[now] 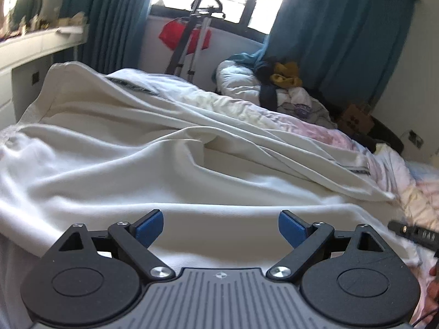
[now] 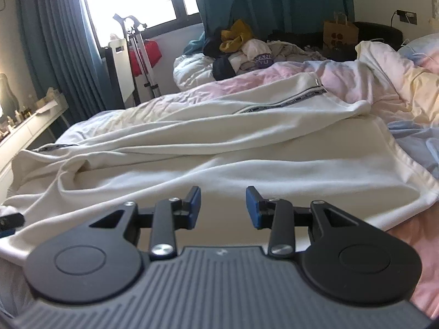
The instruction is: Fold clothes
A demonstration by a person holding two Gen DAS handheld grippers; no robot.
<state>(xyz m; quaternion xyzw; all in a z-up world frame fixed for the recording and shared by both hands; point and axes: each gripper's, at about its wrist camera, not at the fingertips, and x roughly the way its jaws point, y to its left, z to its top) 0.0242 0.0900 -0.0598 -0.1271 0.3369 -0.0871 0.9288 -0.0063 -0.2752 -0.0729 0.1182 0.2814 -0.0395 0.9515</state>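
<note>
I see a cream-white garment (image 1: pixel 153 159) with a dark patterned tape stripe (image 2: pixel 279 104) along its zipper. The bedcover (image 2: pixel 389 87) beneath is pastel: pink, pale yellow, light blue. Curtains (image 1: pixel 337 38) are teal. Both grippers are black with blue pads (image 1: pixel 149 227) and grey ribbed bodies. Mustard-yellow cloth (image 2: pixel 236 37) tops the far pile; a red bag (image 1: pixel 175 34) hangs by the window.

Left gripper (image 1: pixel 221 229): jaws spread wide, nothing between blue pads. Right gripper (image 2: pixel 223 207): jaws parted, narrower gap, empty.
</note>
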